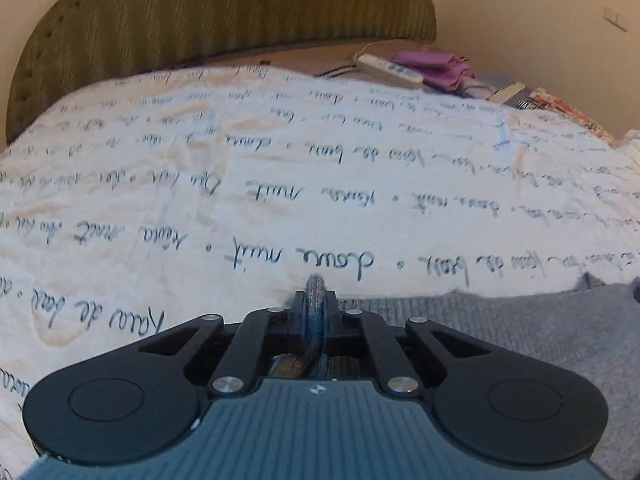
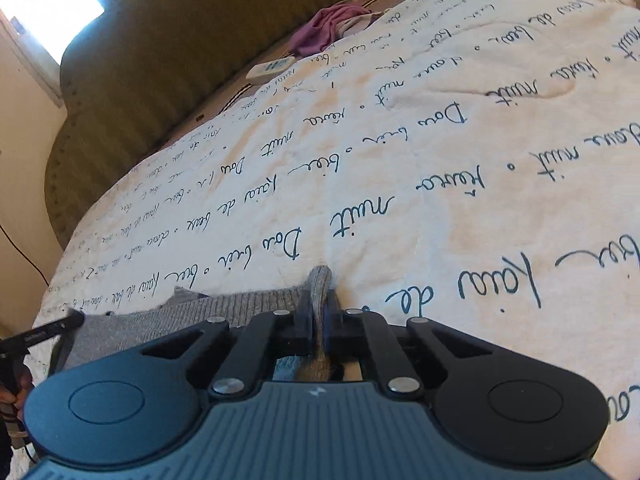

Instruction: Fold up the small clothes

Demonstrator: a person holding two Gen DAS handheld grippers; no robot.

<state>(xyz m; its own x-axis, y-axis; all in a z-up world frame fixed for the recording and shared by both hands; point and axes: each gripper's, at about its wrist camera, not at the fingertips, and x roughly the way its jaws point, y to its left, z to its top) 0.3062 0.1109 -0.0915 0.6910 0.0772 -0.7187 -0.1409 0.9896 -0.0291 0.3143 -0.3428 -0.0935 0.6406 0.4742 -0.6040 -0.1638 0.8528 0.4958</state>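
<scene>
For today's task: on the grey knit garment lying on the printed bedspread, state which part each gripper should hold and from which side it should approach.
Grip the grey knit garment at the two ends of its far edge, as now: the left gripper pinches a bunched fold at one end, the right gripper the other. Approach low from the near side, because the cloth lies flat on the bedspread.

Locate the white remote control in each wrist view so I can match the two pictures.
Left wrist: the remote control lies upper right of centre, at the bedspread's far edge.
Right wrist: the remote control lies upper left of centre, below the headboard.
Shared landmark: purple cloth close beside it.
</scene>
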